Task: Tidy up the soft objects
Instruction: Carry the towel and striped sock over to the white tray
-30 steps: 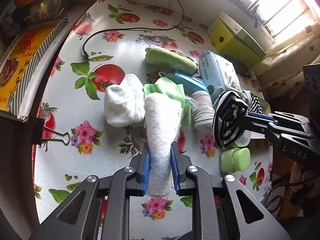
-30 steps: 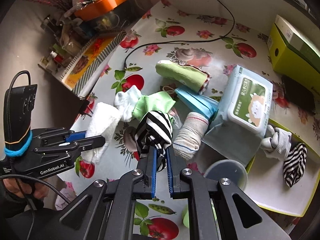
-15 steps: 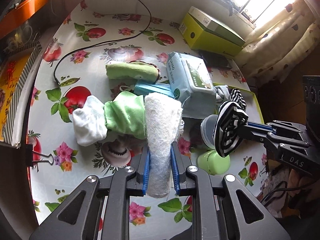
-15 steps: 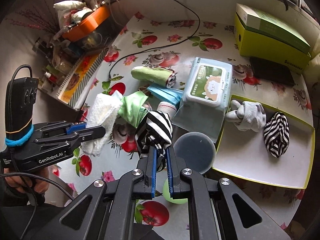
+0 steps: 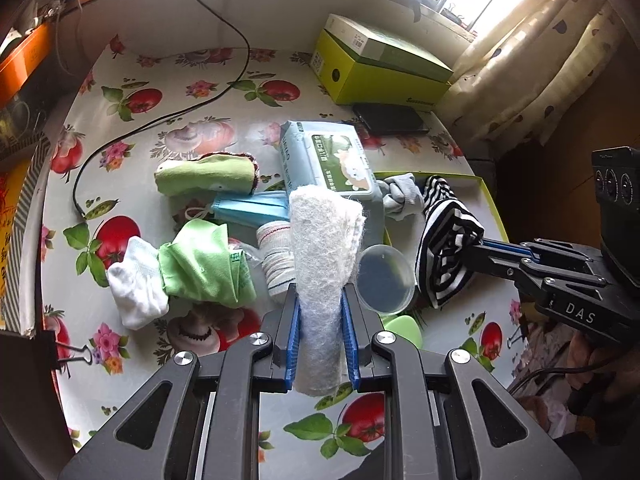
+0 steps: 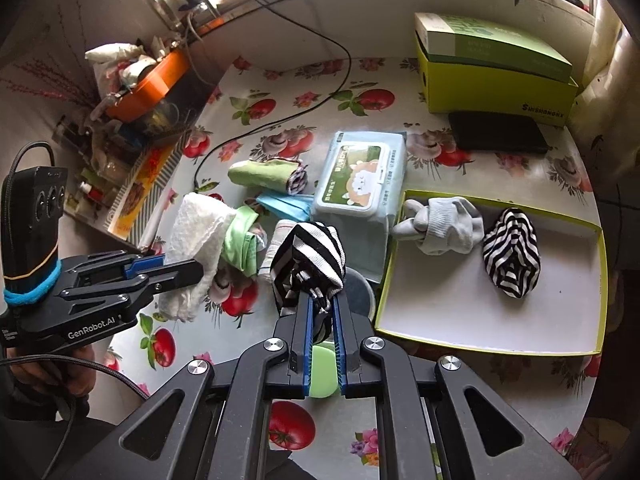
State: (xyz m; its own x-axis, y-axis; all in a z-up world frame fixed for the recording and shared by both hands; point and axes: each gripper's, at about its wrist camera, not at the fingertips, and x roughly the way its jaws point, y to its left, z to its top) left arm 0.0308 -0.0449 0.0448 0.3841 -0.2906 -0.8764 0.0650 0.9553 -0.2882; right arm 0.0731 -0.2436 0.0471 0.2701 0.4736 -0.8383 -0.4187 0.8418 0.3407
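With both jaws clamped on cloth, I carry a white towel (image 5: 324, 264) in the left gripper (image 5: 320, 320) and a striped sock (image 6: 310, 264) in the right gripper (image 6: 322, 320) above the counter (image 6: 460, 392). Next I judge each must cross to the yellow tray (image 6: 472, 346), where a matching sock (image 6: 510, 258) lies, then release

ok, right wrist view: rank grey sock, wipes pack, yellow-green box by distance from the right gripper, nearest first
1. Wipes pack, just past the right gripper, mid-table.
2. Grey sock, right of the pack, in the tray's far corner; close to call with the pack.
3. Yellow-green box, far right, by the window.
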